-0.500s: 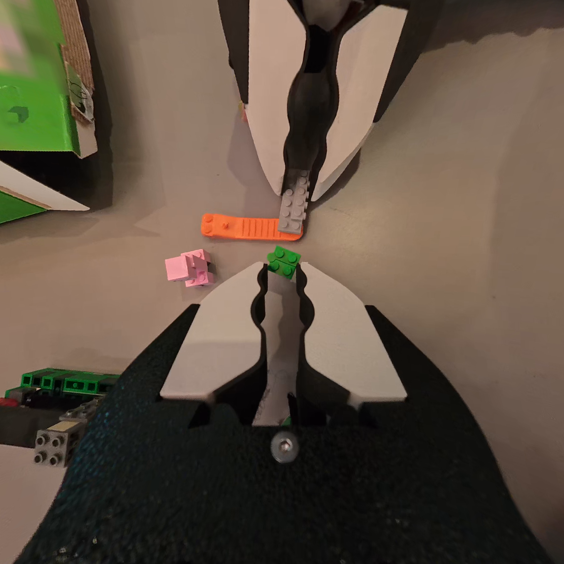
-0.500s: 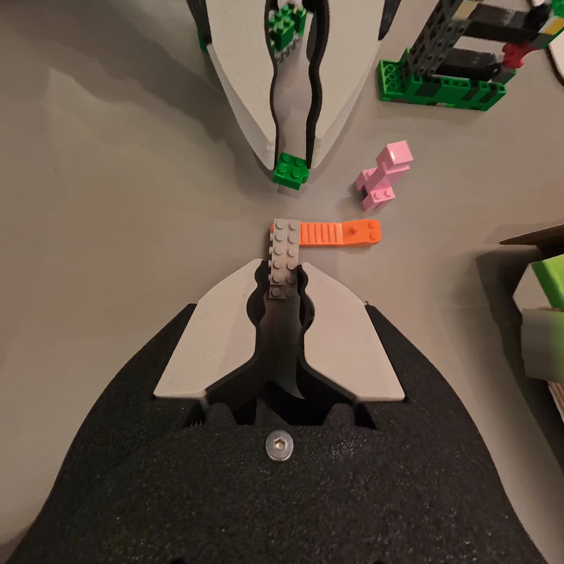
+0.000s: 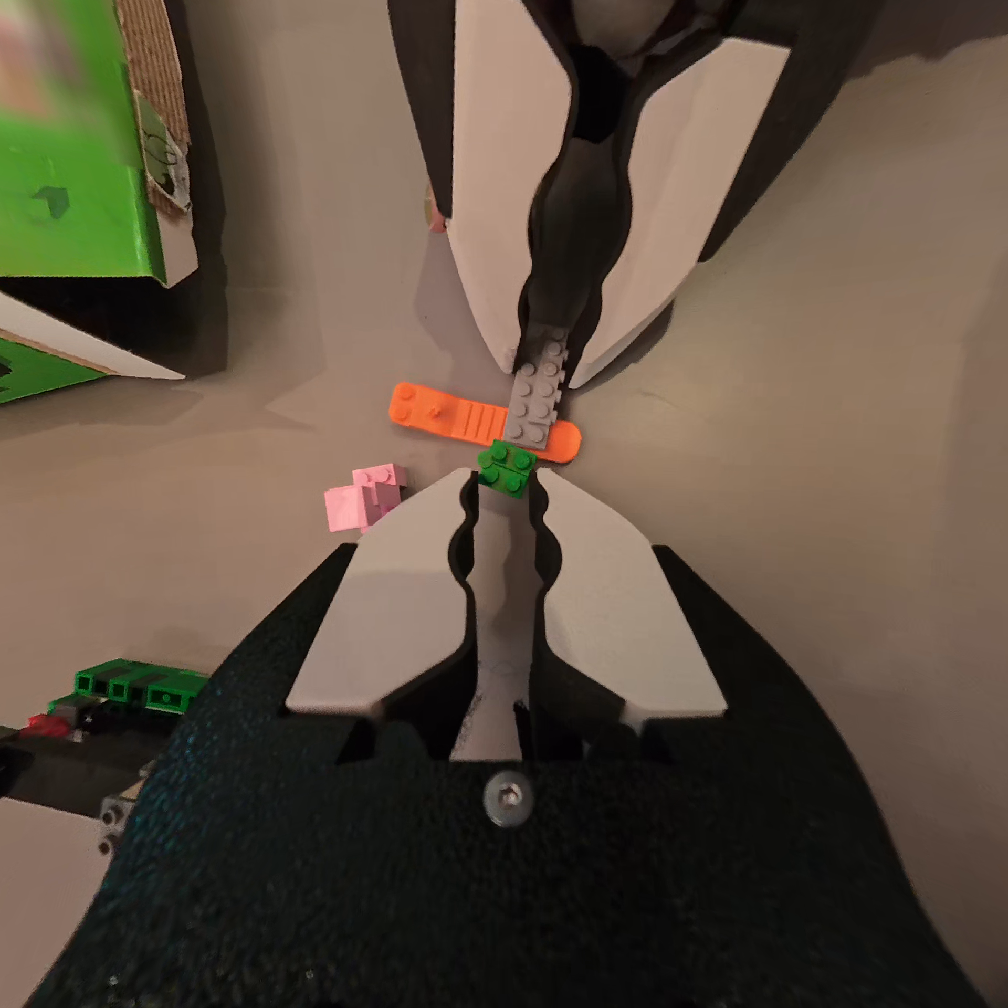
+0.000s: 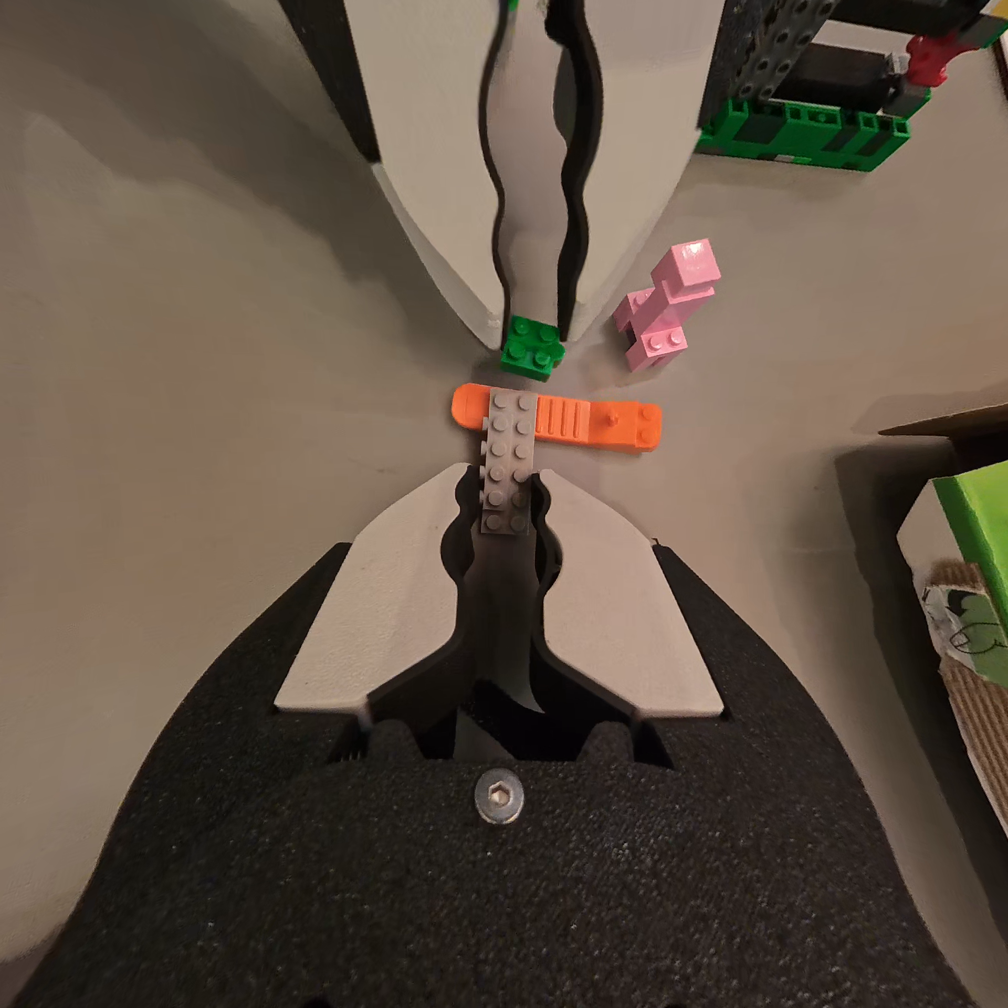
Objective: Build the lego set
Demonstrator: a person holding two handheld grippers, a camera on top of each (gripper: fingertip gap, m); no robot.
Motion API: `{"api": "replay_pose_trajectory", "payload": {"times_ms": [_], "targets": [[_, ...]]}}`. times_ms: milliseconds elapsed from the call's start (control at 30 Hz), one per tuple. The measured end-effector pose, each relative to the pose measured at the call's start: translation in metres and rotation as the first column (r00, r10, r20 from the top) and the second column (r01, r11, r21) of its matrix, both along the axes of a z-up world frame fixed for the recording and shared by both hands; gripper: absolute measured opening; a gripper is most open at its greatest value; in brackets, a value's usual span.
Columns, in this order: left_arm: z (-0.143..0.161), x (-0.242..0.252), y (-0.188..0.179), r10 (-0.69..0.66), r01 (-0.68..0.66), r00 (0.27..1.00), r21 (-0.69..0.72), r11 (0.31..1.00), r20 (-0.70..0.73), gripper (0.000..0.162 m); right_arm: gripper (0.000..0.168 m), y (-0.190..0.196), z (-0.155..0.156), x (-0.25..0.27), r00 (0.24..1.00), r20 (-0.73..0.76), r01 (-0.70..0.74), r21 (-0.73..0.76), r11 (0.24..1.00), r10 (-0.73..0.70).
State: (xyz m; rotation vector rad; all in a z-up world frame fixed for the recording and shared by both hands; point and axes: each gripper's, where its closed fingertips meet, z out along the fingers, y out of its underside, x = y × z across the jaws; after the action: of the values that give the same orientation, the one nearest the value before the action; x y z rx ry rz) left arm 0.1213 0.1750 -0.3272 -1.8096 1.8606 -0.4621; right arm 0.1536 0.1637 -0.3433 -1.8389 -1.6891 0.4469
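My left gripper (image 3: 504,475) is shut on a small green brick (image 3: 507,468) held at its fingertips above the table. My right gripper (image 4: 504,473) is shut on a long grey plate (image 4: 509,461) that sticks out forward over an orange brick separator (image 4: 594,420) lying on the table. The two grippers face each other tip to tip. In the left wrist view the grey plate (image 3: 537,395) almost meets the green brick. In the right wrist view the green brick (image 4: 532,349) sits just beyond the grey plate's far end, and the left gripper (image 4: 532,327) points toward me.
A pink brick pig (image 4: 668,305) stands beside the separator; it also shows in the left wrist view (image 3: 363,499). A partly built green, black and grey model (image 4: 807,103) stands farther off. A green cardboard box (image 3: 71,163) lies open at the side. Across from one pair of fingers to the other is roughly 4 centimetres.
Both grippers have moved toward each other. The gap between the green brick and the grey plate has closed to almost nothing. Both grips are unchanged.
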Motion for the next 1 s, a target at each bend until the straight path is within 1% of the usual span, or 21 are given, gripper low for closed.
{"api": "replay_pose_trajectory", "payload": {"times_ms": [167,267,367,533,800,1000], "targets": [[-0.0067,0.0034,0.0006,0.025,-0.025,0.999,-0.011,1.0,-0.04,0.017,0.018,0.0002,-0.0002,0.0004,1.0,0.007,0.012,-0.004,1.0,-0.012],[-0.0029,0.0048,0.0004,0.042,-0.042,0.999,-0.022,0.999,-0.023,0.017,0.018,0.0003,-0.0002,0.0005,1.0,0.009,0.018,-0.007,1.0,-0.017],[0.0016,0.0092,-0.0037,0.039,-0.038,0.999,-0.061,0.997,0.016,0.017,0.018,0.0005,-0.0001,0.0004,1.0,0.011,0.022,-0.005,1.0,-0.022],[-0.0061,0.0087,-0.0031,0.038,-0.039,0.999,-0.028,0.999,-0.037,0.017,0.018,0.0007,0.0,0.0006,0.999,0.014,0.031,-0.003,1.0,-0.031],[-0.0069,0.0084,-0.0037,0.045,-0.046,0.996,-0.009,0.999,-0.075,0.017,0.018,0.0005,0.0006,0.0005,0.997,-0.01,0.074,0.029,0.997,-0.073],[-0.0081,0.0097,-0.0034,0.052,-0.051,0.992,0.016,0.999,-0.119,0.016,0.024,-0.0005,0.0034,-0.0027,0.995,-0.048,0.086,0.084,0.993,-0.082]]}}
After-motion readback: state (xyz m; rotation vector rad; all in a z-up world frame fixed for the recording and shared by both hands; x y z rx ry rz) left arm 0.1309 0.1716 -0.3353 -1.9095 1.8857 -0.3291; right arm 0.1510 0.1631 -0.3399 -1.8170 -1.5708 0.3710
